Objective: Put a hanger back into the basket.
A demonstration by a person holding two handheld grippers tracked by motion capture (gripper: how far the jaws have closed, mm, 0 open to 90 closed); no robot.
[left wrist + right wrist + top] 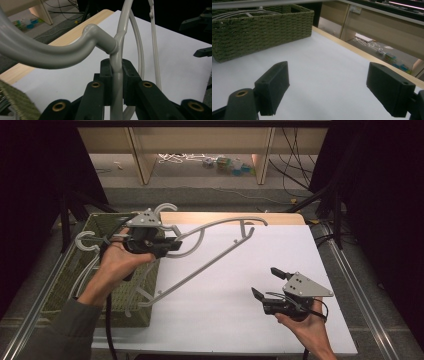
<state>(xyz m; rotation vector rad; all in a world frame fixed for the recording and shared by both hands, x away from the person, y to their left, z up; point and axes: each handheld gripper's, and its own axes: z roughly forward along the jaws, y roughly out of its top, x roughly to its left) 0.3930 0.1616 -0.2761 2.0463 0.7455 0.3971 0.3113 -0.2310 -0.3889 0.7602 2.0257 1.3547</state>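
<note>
reaching forward over the green woven basket [65, 285], the left hand [120, 260] holds the left hand-held gripper [172, 245] level, its jaws clenched on the thin rod of a grey hanger [200, 265] that slants out over the white worktop [280, 255]. well apart, the right hand [305, 322] holds the right hand-held gripper [267, 282] low above the worktop, jaws spread wide and released, pointing toward the basket.

The table [240, 285] is being covered by a white sheet, with a strip of pale wood being left bare along its far edge. A green woven basket [107, 285] is being carried at the table's left edge, with grey hangers [85, 270] lying in it.
</note>
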